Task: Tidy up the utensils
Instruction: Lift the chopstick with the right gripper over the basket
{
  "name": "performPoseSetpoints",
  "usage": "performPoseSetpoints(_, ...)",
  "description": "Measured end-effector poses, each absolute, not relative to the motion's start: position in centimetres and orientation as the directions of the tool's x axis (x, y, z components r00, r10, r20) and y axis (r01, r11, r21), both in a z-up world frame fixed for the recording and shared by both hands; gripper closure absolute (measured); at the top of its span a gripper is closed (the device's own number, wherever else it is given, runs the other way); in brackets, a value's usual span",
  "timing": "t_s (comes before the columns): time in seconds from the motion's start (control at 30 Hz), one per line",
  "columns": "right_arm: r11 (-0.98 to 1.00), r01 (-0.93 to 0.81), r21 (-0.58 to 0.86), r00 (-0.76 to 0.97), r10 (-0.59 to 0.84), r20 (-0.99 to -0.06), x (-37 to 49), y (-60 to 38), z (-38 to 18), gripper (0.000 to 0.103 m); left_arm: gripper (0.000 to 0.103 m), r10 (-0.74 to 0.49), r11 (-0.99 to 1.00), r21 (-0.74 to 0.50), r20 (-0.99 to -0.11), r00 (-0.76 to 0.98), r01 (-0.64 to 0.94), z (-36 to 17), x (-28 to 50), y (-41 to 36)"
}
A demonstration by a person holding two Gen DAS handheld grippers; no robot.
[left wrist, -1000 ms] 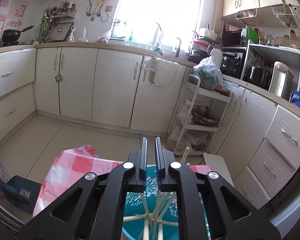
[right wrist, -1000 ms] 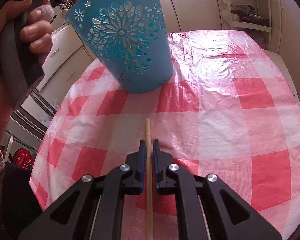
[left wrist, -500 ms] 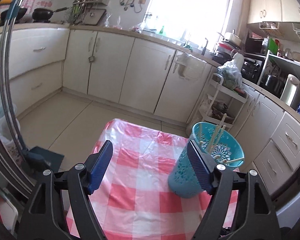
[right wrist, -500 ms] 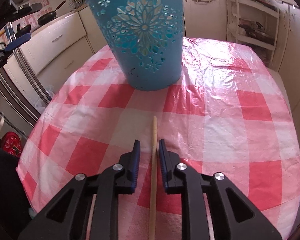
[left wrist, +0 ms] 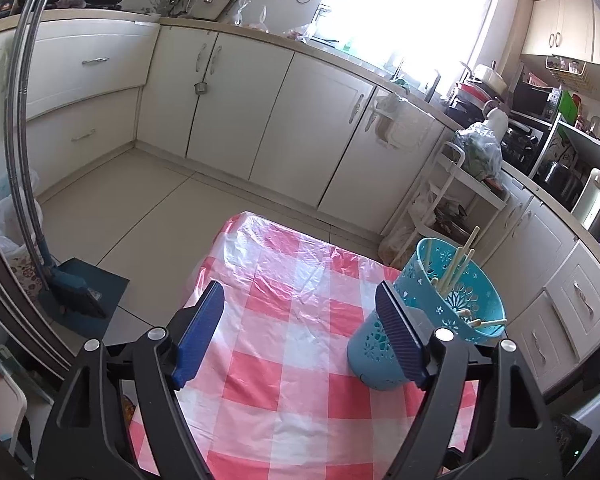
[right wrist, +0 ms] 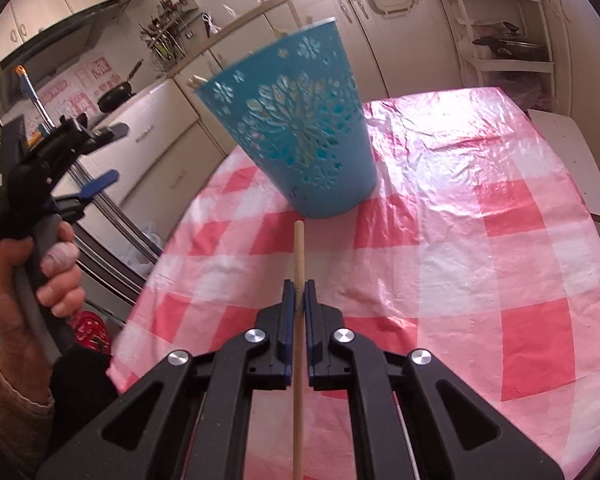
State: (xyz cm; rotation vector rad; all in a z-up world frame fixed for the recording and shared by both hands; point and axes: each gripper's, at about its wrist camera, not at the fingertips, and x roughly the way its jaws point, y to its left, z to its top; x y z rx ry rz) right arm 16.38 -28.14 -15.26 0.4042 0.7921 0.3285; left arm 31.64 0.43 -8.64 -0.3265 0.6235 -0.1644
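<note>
Our right gripper (right wrist: 299, 294) is closed down on a pale wooden chopstick (right wrist: 299, 258), pinching it partway along its length; the front end sticks out past the fingertips and the back end runs under the gripper body toward the camera. The stick's long axis lies along the gripper's fingers, pointing straight ahead at the foot of the teal plastic cut-out basket (right wrist: 300, 132) standing on the counter covered in red-and-white check plastic cloth (right wrist: 480, 240). Tip is near the basket base, not touching as far as we can tell. We can't say whether the stick is lifted off the cloth or lying on it.

Our left gripper (left wrist: 300, 330) is wide open and holds nothing, hanging above the near side of the cloth with the basket just off its right finger (left wrist: 398, 340). In the left wrist view the basket already holds several more pale chopsticks (left wrist: 458, 266), leaning at mixed angles, a couple slumped across the rim.

Risks, as we judge them: the stick aims at the basket wall, not the mouth, so pushing forward would shove or tip the light basket. It needs raising and tilting tip-down over the rim. The grip is narrow on a smooth round stick, so it may swivel or slip. The leaning sticks could block entry, or the tip could snag a cut-out hole.
</note>
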Motion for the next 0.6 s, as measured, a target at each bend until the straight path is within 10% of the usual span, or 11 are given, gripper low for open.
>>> performPoseSetpoints(0.6, 0.832, -0.223, 0.508, 0.746, 0.481, -0.461, 15.3, -28.5, -10.6, 0.097, 0.028, -0.244, 0.939, -0.339, -0.561, 0.791, 0.049, -9.2, 32.1, -0.3)
